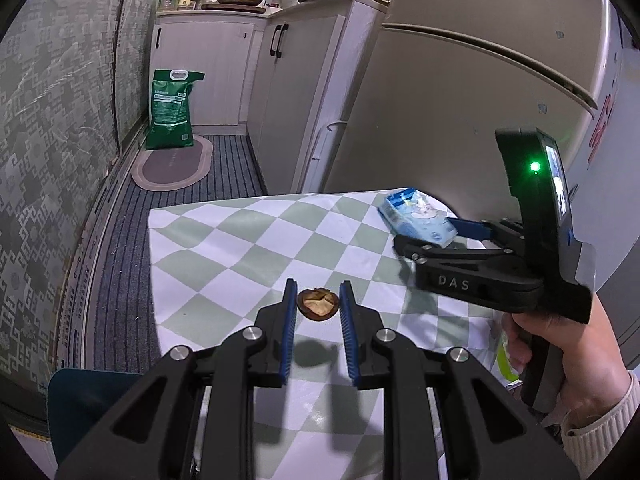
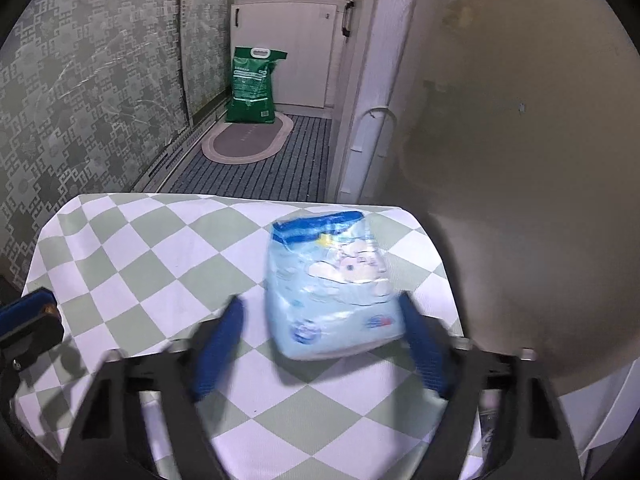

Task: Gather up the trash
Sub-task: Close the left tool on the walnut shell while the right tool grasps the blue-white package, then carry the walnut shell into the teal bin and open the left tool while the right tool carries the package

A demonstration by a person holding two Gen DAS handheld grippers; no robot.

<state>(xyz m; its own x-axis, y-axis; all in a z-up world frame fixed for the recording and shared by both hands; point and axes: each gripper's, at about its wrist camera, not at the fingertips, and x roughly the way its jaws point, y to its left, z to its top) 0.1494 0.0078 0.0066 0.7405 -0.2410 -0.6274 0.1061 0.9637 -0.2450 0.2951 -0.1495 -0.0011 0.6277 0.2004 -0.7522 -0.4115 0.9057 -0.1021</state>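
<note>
A brown nutshell half (image 1: 318, 304) sits pinched between the blue pads of my left gripper (image 1: 317, 285), just above the green-and-white chequered tablecloth (image 1: 240, 240). A pale blue plastic tissue pack (image 2: 332, 288) lies near the table's far right corner. My right gripper (image 2: 320, 300) straddles its near end with the jaws wide. The right pad is at the pack's edge and the left pad stands clear of it, both blurred. In the left wrist view the tissue pack (image 1: 416, 216) rests beside the right gripper (image 1: 426, 234), which a hand (image 1: 560, 340) holds.
A beige fridge (image 1: 460, 100) stands right behind the table's far right edge. Beyond the table are a striped floor mat, an oval rug (image 1: 172, 164), a green sack (image 1: 170, 108) and white cabinets (image 1: 208, 72). A patterned wall (image 1: 60, 140) runs along the left.
</note>
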